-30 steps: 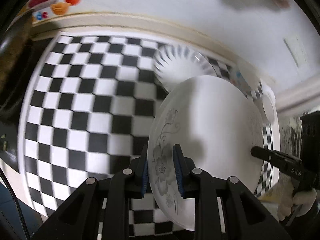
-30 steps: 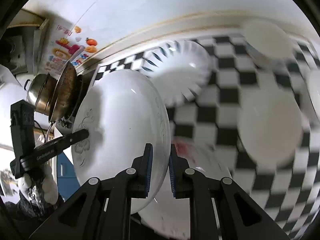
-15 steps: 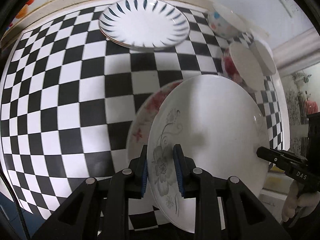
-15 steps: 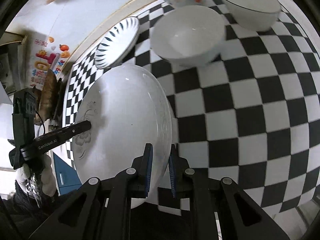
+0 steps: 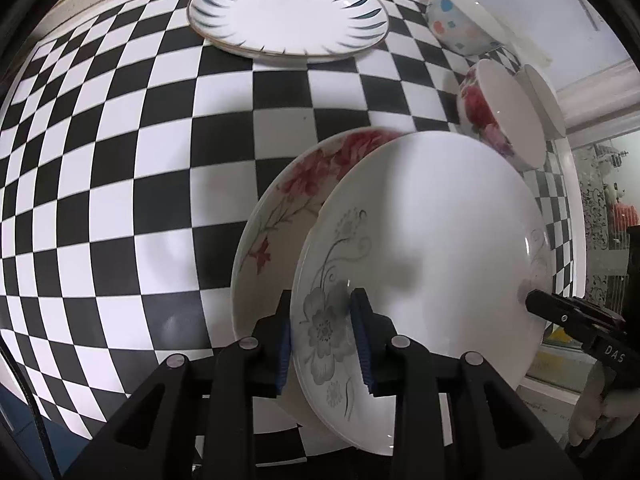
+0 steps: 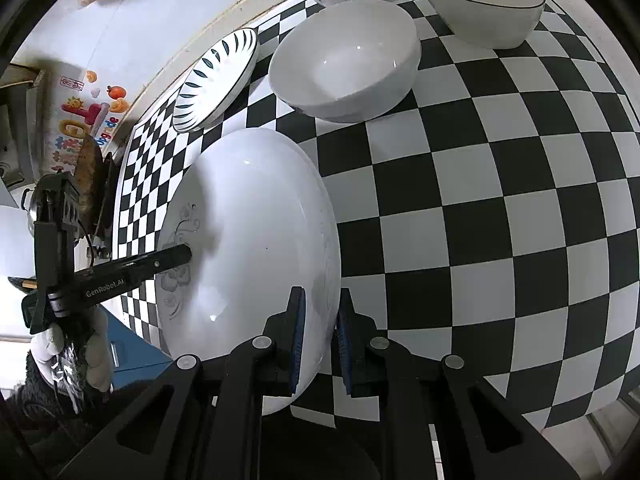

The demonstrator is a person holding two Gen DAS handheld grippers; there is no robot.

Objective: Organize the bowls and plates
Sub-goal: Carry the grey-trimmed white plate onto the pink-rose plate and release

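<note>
Both tongs hold one white plate [image 5: 432,248] with a grey flower print by opposite edges, above the checkered bench [image 5: 120,200]. The left tongs [image 5: 324,336] have the printed rim between their blue pads, and their jaws are opening; the pad on the inner face looks just off the surface, though I cannot tell for sure. The right tongs [image 6: 320,336] are clamped together on the far rim. Only the left view shows what lies under the plate: a second plate [image 5: 280,216] with red flowers, resting on the bench and partly covered. It also shows a bowl [image 5: 488,120] with red flowers, seen from the side. The right view hides the red plate, but shows a plain white bowl [image 6: 344,60] and a dark-rimmed bowl [image 6: 480,4]. A plate with blue petal marks [image 5: 288,12] and a spotted bowl [image 5: 460,24] appear in both views.
</note>
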